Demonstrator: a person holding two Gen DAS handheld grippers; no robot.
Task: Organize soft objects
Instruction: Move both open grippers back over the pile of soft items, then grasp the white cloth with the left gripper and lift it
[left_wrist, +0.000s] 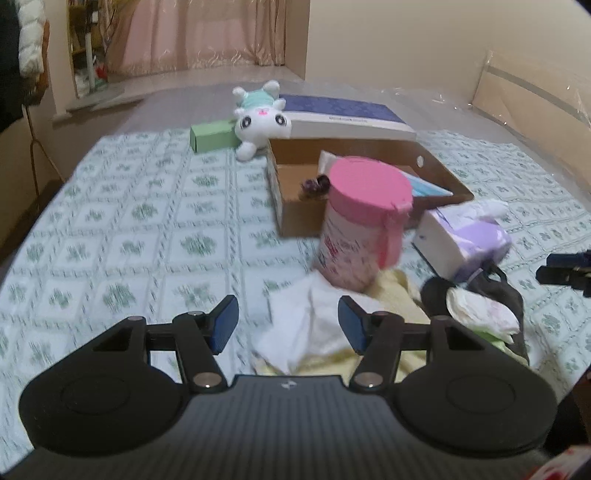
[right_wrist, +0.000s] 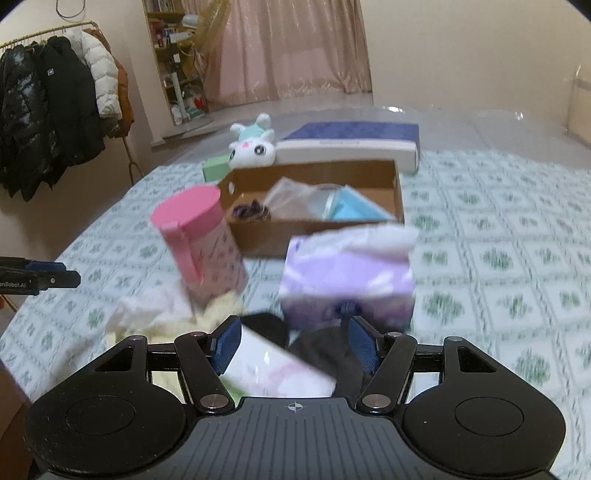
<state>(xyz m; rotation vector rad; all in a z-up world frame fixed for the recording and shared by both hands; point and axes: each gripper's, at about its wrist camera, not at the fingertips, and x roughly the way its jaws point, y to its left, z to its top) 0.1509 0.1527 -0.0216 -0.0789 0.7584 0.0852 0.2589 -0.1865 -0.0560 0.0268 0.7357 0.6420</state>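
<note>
On the bed, a white cloth (left_wrist: 303, 328) lies on a yellow towel (left_wrist: 391, 295), just ahead of my open, empty left gripper (left_wrist: 288, 325). A pink-lidded wipes canister (left_wrist: 362, 225) leans on the pile. A lilac tissue pack (left_wrist: 465, 236) lies right of it. My right gripper (right_wrist: 295, 341) is open over a dark garment (right_wrist: 325, 347) and a pale packet (right_wrist: 280, 369), with the tissue pack (right_wrist: 347, 273) just beyond. An open cardboard box (right_wrist: 317, 199) holds a plastic bag and blue masks. A white plush cat (left_wrist: 262, 118) lies behind it.
A blue-and-white flat box (left_wrist: 351, 118) and a green box (left_wrist: 214, 136) lie at the far side of the bed. A coat rack (right_wrist: 55, 110) stands to the left. The green-patterned bedspread (left_wrist: 129, 229) spreads left of the pile.
</note>
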